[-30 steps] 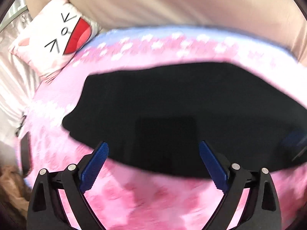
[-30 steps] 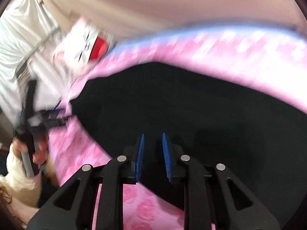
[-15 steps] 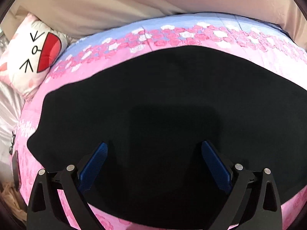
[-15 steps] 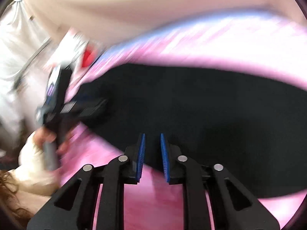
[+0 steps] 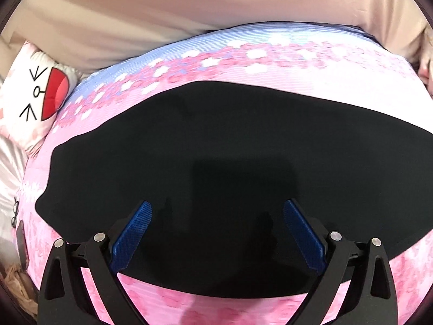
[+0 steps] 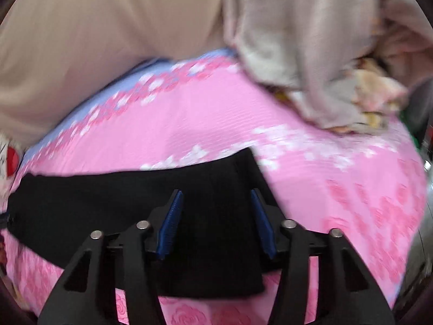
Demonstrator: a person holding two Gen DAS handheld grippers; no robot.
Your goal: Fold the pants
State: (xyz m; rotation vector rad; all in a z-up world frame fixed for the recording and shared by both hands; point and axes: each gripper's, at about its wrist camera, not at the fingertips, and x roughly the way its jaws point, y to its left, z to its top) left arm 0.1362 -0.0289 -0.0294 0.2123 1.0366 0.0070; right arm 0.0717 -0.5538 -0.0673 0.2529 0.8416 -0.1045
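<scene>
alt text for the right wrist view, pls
Right gripper, fingers apart and empty, over one end of black pants laid flat on a pink floral bedsheet. Crumpled grey cloth lies at the sheet's far edge.

This is a bedroom in a home. A bed point(image 5: 311, 65) is spread with a pink sheet printed with roses and white blossoms, a white cushion with a cartoon face point(image 5: 32, 100) sits at one end, and beige fabric point(image 5: 189, 2) hangs behind it. A loose heap of grey and floral laundry point(image 6: 311, 54) lies at the other end.
</scene>
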